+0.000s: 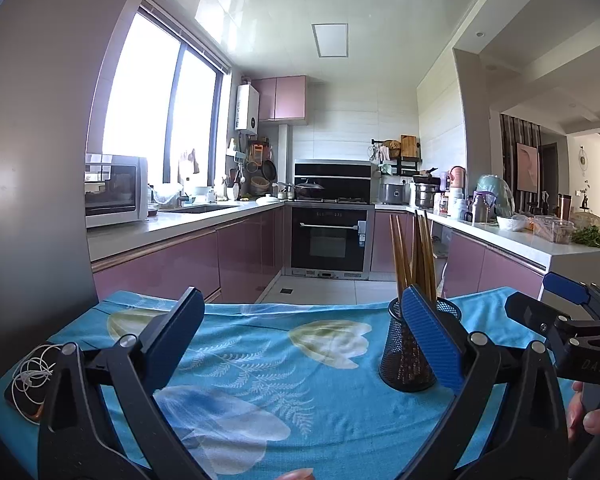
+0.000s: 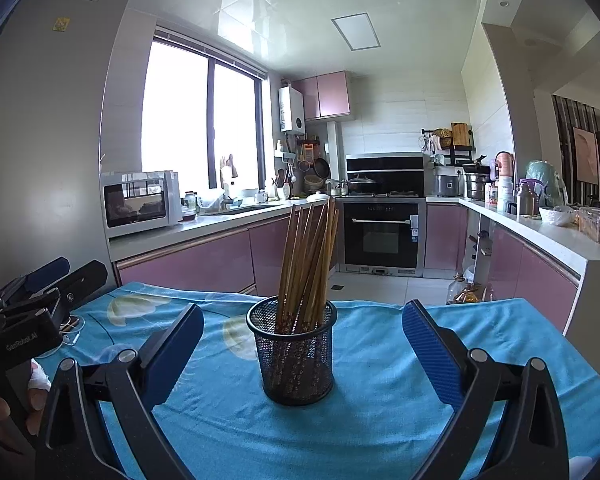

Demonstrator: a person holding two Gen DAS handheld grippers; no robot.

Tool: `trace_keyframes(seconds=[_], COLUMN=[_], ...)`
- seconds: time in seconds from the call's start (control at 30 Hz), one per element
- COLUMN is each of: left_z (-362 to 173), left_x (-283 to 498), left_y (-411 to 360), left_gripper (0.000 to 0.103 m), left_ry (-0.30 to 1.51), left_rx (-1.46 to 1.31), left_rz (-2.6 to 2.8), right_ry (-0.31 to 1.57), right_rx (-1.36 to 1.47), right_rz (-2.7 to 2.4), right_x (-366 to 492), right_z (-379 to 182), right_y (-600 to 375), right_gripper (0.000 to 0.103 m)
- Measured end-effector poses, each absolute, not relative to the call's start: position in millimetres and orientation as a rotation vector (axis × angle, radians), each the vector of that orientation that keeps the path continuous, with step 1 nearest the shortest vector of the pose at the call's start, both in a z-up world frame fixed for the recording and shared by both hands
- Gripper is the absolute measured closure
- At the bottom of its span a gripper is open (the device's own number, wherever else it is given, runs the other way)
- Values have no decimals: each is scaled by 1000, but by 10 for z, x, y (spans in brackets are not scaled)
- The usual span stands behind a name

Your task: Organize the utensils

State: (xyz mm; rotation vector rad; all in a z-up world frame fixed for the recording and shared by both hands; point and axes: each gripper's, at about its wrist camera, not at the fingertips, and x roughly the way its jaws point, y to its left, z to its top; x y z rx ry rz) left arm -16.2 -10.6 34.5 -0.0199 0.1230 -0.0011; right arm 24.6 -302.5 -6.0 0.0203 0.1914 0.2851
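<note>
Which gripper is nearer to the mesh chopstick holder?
Right. The right gripper frames the mesh chopstick holder centrally; the left gripper sits off to its left.

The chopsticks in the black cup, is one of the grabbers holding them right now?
No, nothing is held. Both the left gripper and right gripper are open and empty. The chopsticks just stand in the mesh cup on the blue cloth.

Pink U-shaped kitchen, loads of daylight

Big window (image 2: 202, 120) on the left is totally blown out, glossy pink cabinets (image 2: 204, 258) run under white counters, black built-in oven (image 2: 382, 236) at the far end, white microwave (image 2: 140, 202) by the window, pale tiled floor (image 2: 380, 288), recessed ceiling panel (image 2: 356, 32).
</note>
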Motion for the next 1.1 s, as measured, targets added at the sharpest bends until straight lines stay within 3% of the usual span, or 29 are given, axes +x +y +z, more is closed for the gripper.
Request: trace_keyframes(seconds=[1.1], left_z=[340], left_x=[-167], left_y=[-97], left_gripper=[6], left_ry=[124], left_rx=[-20], left_rz=[-4], right_ry=[187], right_rx=[20], right_rz=[282], right_x=[233], right_z=[-71], right_y=[-3021], right_gripper=[7])
